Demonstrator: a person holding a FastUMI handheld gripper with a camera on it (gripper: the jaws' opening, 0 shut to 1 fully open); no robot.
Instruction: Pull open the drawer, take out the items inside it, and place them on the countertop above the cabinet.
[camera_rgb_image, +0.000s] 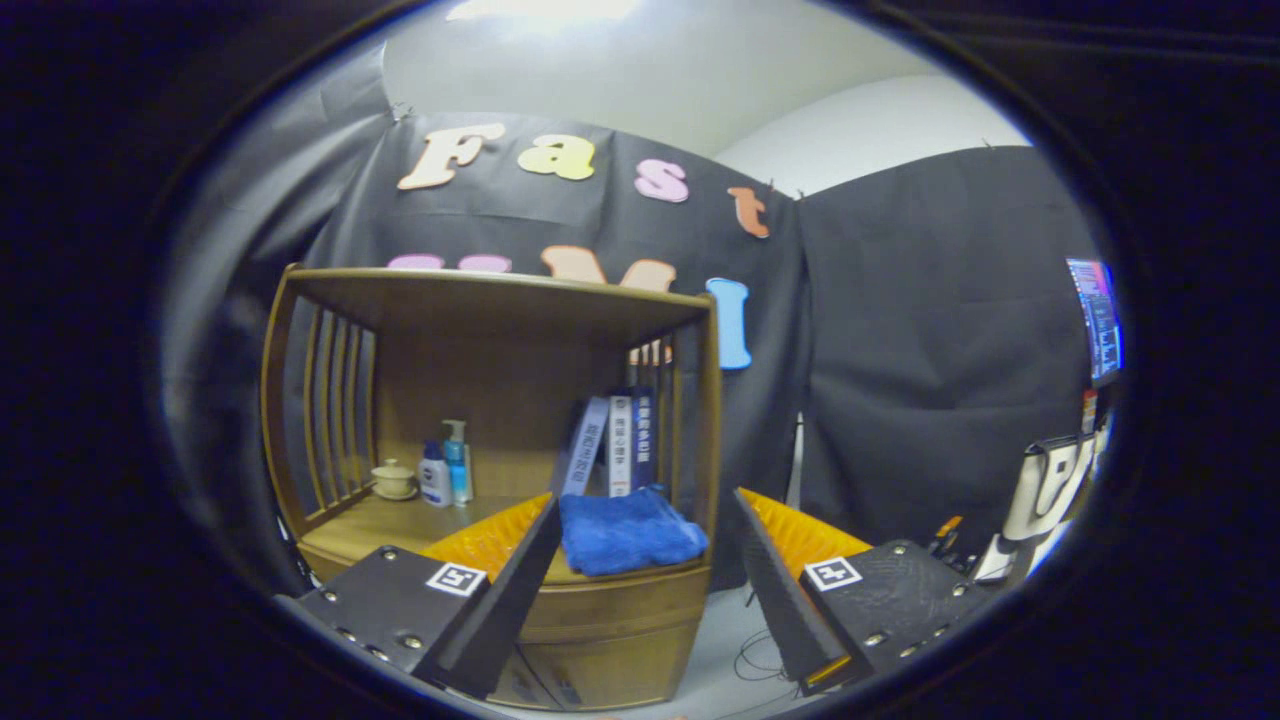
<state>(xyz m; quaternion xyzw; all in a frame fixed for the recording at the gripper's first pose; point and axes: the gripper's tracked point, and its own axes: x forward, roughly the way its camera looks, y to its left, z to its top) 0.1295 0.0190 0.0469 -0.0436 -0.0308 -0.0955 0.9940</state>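
Place: a recording booth standing in for a home.
Evidence: black cloth (930, 330) is draping the walls; a wooden cabinet (500, 400) is holding books (615, 440) and bottles (445, 470).

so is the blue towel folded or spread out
Folded: the towel sits as a thick, compact stack on the countertop, beyond the open hand-held gripper.

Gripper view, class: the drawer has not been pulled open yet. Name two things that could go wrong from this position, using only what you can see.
1. The gripper is open and well back from the cabinet; the drawer front sits low, partly hidden by the fingers, so the approach may miss it.
2. The countertop is already crowded: the folded blue towel, bottles, a small cup and leaning books could be knocked when items are placed.
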